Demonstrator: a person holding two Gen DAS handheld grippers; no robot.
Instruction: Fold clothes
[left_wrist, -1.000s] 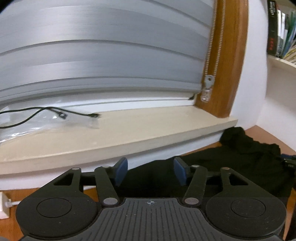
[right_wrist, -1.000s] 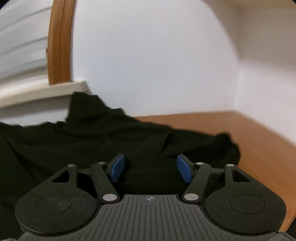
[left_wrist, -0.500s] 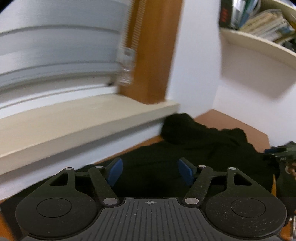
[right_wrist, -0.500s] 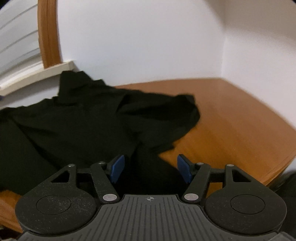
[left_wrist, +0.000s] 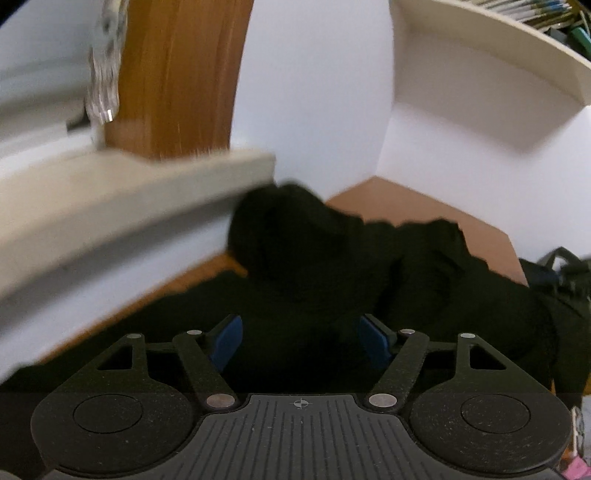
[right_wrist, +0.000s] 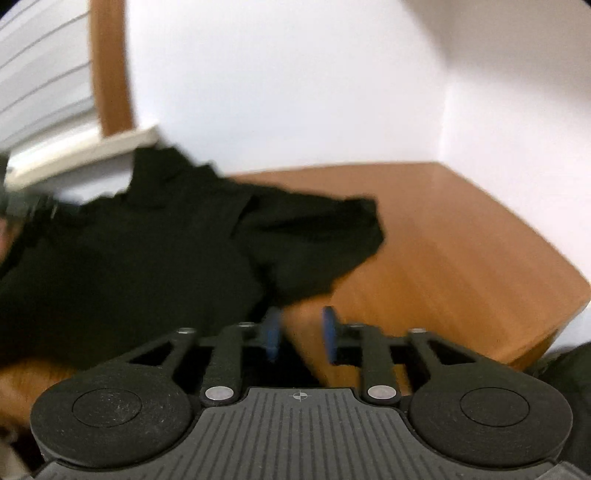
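Observation:
A black garment (left_wrist: 332, 266) lies crumpled on the wooden table (left_wrist: 388, 195), with one end bunched against the wall under the window sill. My left gripper (left_wrist: 301, 341) hovers over its near part. The jaws are wide and still opening, with black cloth below the gap and the blue pads (left_wrist: 227, 341) not pressing on it. In the right wrist view the garment (right_wrist: 147, 258) fills the left half. My right gripper (right_wrist: 301, 332) is at its right-hand edge with the jaws closing. The view is blurred, and bare table (right_wrist: 461, 240) shows in the narrow gap.
A cream window sill (left_wrist: 129, 192) and a wooden window frame (left_wrist: 177, 74) stand at the back left, with white walls behind. A shelf (left_wrist: 498, 55) with books hangs at the upper right. The table's front-right edge (right_wrist: 554, 328) is close. Something dark and blurred (left_wrist: 561, 269) lies at the right.
The left view has swung right from the sill to the room's corner and dropped nearer the cloth, with its jaws wider. The right gripper has shifted to the garment's right edge, its jaws much narrower.

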